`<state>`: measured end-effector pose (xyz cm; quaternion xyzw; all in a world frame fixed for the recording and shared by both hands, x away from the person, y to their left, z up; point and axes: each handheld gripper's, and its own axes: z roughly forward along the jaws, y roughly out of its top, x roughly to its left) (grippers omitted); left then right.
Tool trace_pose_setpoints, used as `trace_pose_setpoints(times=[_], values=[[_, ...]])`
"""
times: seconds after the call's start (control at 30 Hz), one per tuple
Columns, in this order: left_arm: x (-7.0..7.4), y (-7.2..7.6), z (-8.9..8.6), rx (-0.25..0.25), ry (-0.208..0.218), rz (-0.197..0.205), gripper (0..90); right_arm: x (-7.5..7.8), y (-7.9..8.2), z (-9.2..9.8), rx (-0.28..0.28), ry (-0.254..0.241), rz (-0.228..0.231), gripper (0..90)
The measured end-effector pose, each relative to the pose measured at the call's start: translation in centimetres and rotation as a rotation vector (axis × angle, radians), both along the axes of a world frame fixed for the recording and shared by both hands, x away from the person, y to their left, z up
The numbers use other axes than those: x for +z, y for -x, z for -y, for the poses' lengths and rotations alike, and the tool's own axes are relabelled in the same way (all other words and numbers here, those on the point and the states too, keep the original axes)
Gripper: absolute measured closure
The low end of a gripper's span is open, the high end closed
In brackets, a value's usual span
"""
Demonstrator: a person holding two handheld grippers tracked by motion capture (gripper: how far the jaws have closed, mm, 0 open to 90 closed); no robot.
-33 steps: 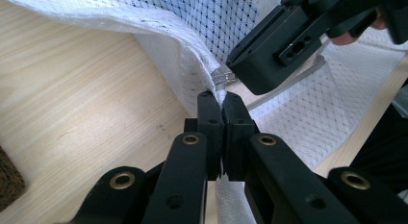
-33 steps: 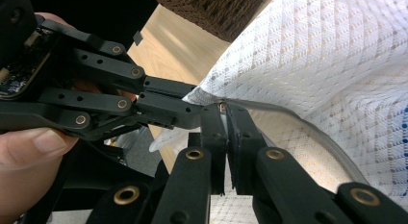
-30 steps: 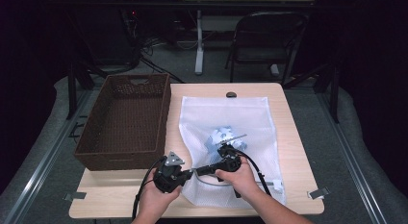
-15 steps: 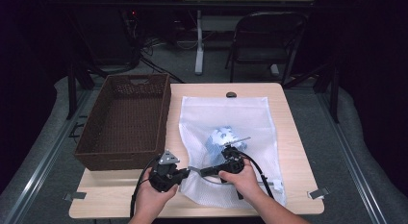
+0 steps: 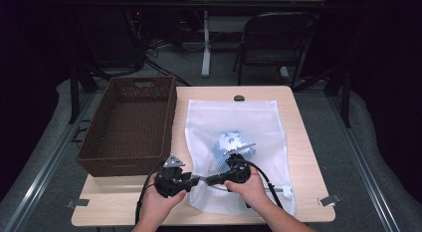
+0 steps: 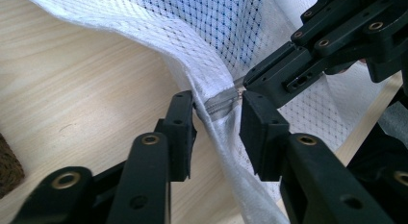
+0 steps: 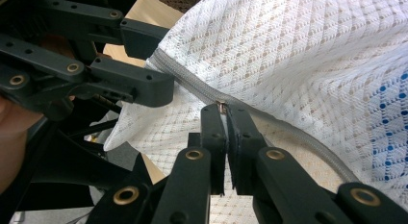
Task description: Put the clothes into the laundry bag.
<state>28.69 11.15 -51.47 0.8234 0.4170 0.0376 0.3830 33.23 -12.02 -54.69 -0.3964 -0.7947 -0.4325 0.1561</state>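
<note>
Two grippers: both are working at the near left corner of a white mesh bag (image 5: 239, 137) that is lying flat on the wooden table (image 5: 303, 142).
Bag contents: a blue-and-white item (image 5: 230, 142) is sitting inside, near the middle.
Basket: a brown woven basket (image 5: 130, 125) is standing just beside the bag, on its left, empty.
Left gripper (image 6: 217, 116): its jaws have just been opening and are now standing apart, with the bag's zippered edge (image 6: 220, 107) running between them; the left pad seems to be brushing the seam, the right one is clear of it.
Right gripper (image 7: 224, 119): its jaws are pressing together on the small metal zipper pull (image 7: 222, 106), pinching it at the tips.
Feel of the bag: it is looking light, thin and floppy, so it is likely bunching and lifting rather than staying put when the pull is tugged.
Best hold: the reinforced seam close to the zipper is giving the firmest purchase; the open mesh is stretching and could snag on a jaw corner.
Pull: tiny and smooth, probably slipping out unless pinched squarely.
</note>
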Motion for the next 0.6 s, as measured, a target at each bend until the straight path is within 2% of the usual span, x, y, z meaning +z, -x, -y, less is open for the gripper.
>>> trace_pose_setpoints(times=[0.07,0.27,0.33,0.43,0.6], values=[[-0.04,-0.07,0.11,-0.003,-0.003,-0.013,60.6,-0.01,-0.02,-0.06,0.001,0.001,0.001,86.3],[-0.34,-0.38,0.27,0.019,0.008,-0.036,60.5,0.1,0.08,-0.15,0.005,0.005,0.009,86.2],[-0.36,-0.43,0.26,0.026,0.015,-0.029,67.9,0.07,0.1,-0.18,0.003,0.003,0.01,86.2],[-0.43,-0.55,0.1,0.038,0.038,-0.04,73.0,0.04,0.06,-0.16,0.004,0.004,0.009,86.2],[-0.53,-0.49,0.22,0.029,0.022,-0.034,81.6,-0.04,0.07,-0.23,0.001,0.009,0.004,86.3]])
